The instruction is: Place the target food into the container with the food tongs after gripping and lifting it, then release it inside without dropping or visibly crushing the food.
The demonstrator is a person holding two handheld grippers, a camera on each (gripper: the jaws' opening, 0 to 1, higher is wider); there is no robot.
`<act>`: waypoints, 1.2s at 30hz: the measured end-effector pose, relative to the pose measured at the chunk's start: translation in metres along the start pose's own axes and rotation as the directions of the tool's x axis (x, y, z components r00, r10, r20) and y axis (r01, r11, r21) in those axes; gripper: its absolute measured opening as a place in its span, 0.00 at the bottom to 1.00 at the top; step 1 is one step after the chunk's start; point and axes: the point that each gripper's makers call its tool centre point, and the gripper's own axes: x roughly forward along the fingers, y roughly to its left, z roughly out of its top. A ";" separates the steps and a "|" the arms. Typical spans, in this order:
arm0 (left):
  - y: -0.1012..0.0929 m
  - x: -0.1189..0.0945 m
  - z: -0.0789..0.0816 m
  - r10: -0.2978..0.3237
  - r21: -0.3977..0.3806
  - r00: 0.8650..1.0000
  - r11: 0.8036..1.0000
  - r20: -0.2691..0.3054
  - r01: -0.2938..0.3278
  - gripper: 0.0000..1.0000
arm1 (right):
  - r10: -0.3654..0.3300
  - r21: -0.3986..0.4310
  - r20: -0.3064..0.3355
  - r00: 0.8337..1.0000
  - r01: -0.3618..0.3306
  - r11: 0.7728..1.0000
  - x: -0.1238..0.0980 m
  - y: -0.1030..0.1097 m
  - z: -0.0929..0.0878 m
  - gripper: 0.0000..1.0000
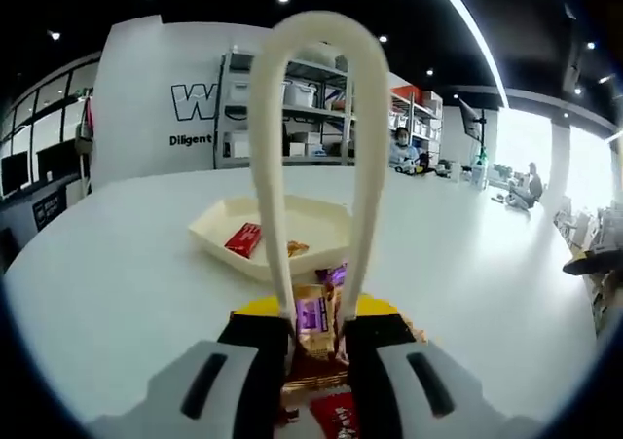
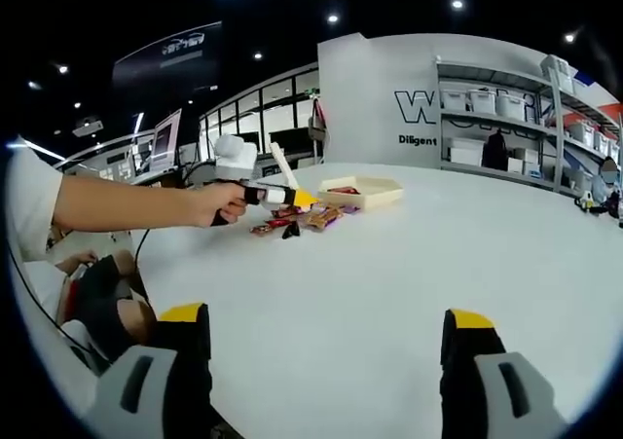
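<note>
between my left gripper (image 1: pixel 316 347) jaws the white food tongs (image 1: pixel 316 147) are clamped, and their loop hides part of the cream tray (image 1: pixel 219 227) just beyond. under the jaws lies a pile of wrapped snacks (image 1: pixel 313 314), purple and gold, partly covered; i cannot tell if the tong tips touch one. a red packet (image 1: pixel 243 237) lies inside the tray. my right gripper (image 2: pixel 326 347) hangs with jaws wide apart over bare white table (image 2: pixel 389 254), the shelves (image 2: pixel 506 128) far behind.

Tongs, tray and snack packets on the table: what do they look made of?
Tongs: cream plastic, probably; smooth, matte, one bent loop. Tray: cream plastic or moulded pulp, matte; cannot tell which. Snack packets: glossy printed film, crinkled with highlights.
</note>
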 end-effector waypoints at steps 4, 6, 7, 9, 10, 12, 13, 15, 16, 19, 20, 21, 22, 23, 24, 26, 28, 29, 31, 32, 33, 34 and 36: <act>-0.003 -0.006 0.014 -0.013 0.005 1.000 1.000 0.022 0.013 0.21 | 0.000 -0.005 -0.002 1.000 0.000 1.000 0.000 0.001 0.000 0.97; -0.006 -0.009 0.025 -0.031 -0.032 0.998 0.999 0.047 0.032 0.21 | 0.002 -0.002 -0.002 1.000 -0.002 1.000 0.000 0.001 0.000 0.97; -0.007 -0.010 0.029 -0.036 -0.031 0.998 0.999 0.052 0.037 0.21 | 0.002 -0.005 -0.005 1.000 -0.002 1.000 0.001 0.001 0.000 0.97; -0.008 -0.009 0.040 -0.042 -0.001 0.997 0.999 0.060 0.042 0.21 | 0.001 -0.008 -0.008 1.000 -0.001 1.000 0.001 0.001 0.000 0.97; -0.008 -0.009 0.044 -0.045 0.002 0.997 0.999 0.063 0.045 0.21 | 0.002 -0.008 -0.008 1.000 -0.002 1.000 0.002 0.001 0.000 0.97; -0.005 -0.004 0.052 -0.047 -0.004 0.997 0.999 0.067 0.048 0.21 | 0.003 -0.005 -0.005 1.000 -0.003 1.000 0.003 0.001 0.001 0.97; -0.003 -0.001 0.053 -0.049 -0.015 0.997 0.999 0.059 0.050 0.21 | 0.004 -0.006 -0.005 1.000 -0.004 1.000 0.003 0.001 0.001 0.97; -0.001 0.005 0.057 -0.052 -0.028 0.997 0.998 0.055 0.053 0.21 | 0.003 -0.008 -0.008 1.000 -0.003 1.000 0.005 0.000 0.001 0.97; 0.000 0.008 0.058 -0.051 -0.030 0.997 0.998 0.053 0.053 0.21 | 0.003 -0.008 -0.008 1.000 -0.003 1.000 0.005 0.000 0.001 0.97; 0.003 0.018 0.060 -0.052 -0.034 0.998 0.998 0.044 0.053 0.21 | -0.002 -0.003 -0.005 1.000 0.002 1.000 0.007 -0.003 0.002 0.97; 0.004 0.019 0.060 -0.053 -0.032 0.998 0.998 0.040 0.054 0.21 | -0.005 0.000 -0.003 1.000 0.005 1.000 0.007 -0.005 0.002 0.97; 0.005 0.023 0.060 -0.052 -0.031 0.998 0.998 0.034 0.053 0.21 | -0.008 0.002 -0.004 1.000 0.008 1.000 0.008 -0.006 0.002 0.97; 0.007 0.027 0.060 -0.050 -0.043 0.998 0.998 0.033 0.051 0.21 | -0.011 0.002 -0.002 1.000 0.011 1.000 0.008 -0.008 0.003 0.97; 0.007 0.030 0.060 -0.054 -0.049 0.998 0.997 0.028 0.055 0.21 | -0.012 0.003 -0.003 1.000 0.012 1.000 0.008 -0.008 0.003 0.97; 0.008 0.033 0.059 -0.050 -0.046 0.999 0.998 0.019 0.051 0.21 | -0.013 0.004 -0.004 1.000 0.013 1.000 0.009 -0.009 0.002 0.97; 0.011 0.038 0.059 -0.044 -0.033 0.999 0.998 0.016 0.044 0.22 | -0.017 0.004 -0.005 1.000 0.017 1.000 0.010 -0.011 0.002 0.97; 0.016 0.045 0.059 -0.035 -0.043 0.999 0.998 0.019 0.036 0.22 | -0.025 0.006 -0.007 1.000 0.025 1.000 0.012 -0.015 0.002 0.97; 0.017 0.048 0.058 -0.039 -0.043 0.999 0.998 0.008 0.039 0.22 | -0.026 0.007 -0.008 1.000 0.026 1.000 0.013 -0.017 0.001 0.97; 0.019 0.053 0.056 -0.035 -0.034 0.999 0.999 0.005 0.035 0.22 | -0.026 0.016 -0.009 1.000 0.026 1.000 0.015 -0.019 0.000 0.98; 0.019 0.055 0.056 -0.039 -0.034 0.999 0.999 0.003 0.039 0.22 | -0.026 0.020 -0.011 1.000 0.026 0.999 0.015 -0.020 -0.001 0.98; 0.021 0.059 0.055 -0.038 -0.039 0.999 0.999 -0.001 0.038 0.22 | -0.027 0.022 -0.015 1.000 0.027 0.999 0.017 -0.022 -0.002 0.98; 0.022 0.062 0.053 -0.037 -0.039 0.999 0.999 -0.004 0.037 0.22 | -0.028 0.022 -0.017 0.999 0.029 0.999 0.018 -0.023 -0.002 0.98; 0.027 0.070 0.048 -0.032 -0.044 0.999 0.999 -0.021 0.031 0.22 | -0.032 0.022 -0.022 0.999 0.033 0.999 0.020 -0.026 -0.002 0.98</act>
